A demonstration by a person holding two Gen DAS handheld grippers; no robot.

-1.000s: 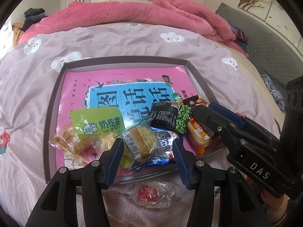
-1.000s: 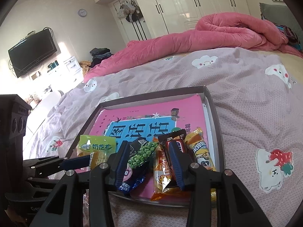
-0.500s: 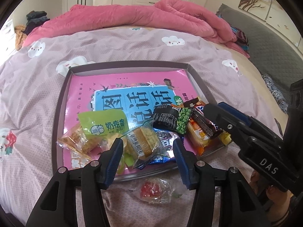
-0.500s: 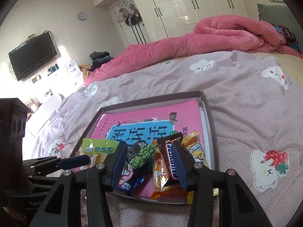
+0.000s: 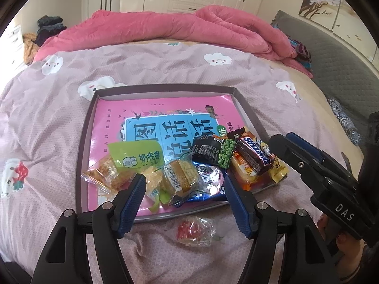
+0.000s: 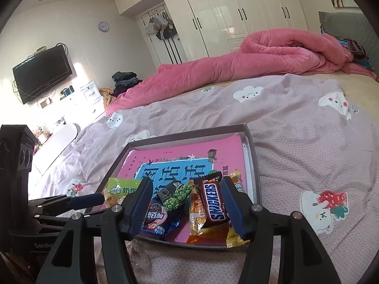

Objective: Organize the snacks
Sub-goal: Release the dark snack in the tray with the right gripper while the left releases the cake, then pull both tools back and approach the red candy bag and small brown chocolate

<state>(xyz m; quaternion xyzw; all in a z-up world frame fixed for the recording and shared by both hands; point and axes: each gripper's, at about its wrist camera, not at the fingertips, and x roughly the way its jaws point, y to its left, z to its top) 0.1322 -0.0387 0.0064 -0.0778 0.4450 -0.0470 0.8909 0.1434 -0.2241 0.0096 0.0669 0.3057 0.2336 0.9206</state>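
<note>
A shallow grey tray (image 5: 165,87) on the bed holds a pink book (image 5: 165,108) and several snack packets along its near edge. My left gripper (image 5: 183,179) hovers over that edge, its jaws opening. A clear-wrapped cake (image 5: 180,177) lies loose in the tray between them, untouched. A red candy in clear wrap (image 5: 193,230) lies on the bedspread outside the tray. My right gripper (image 6: 186,182) is also opening. It straddles a green pea packet (image 6: 176,194) and a Snickers bar (image 6: 214,201), which lie in the tray with no pad pressing on them.
A rumpled pink quilt (image 5: 189,28) lies across the far side of the bed. A grey headboard (image 5: 331,54) stands at the right. White wardrobes (image 6: 236,11) and a wall television (image 6: 42,73) are beyond. A person's hand (image 5: 331,236) holds the right gripper.
Both grippers' jaws have spread wider. Both have drawn back and up a little from the tray. The snacks lie still in the tray.
</note>
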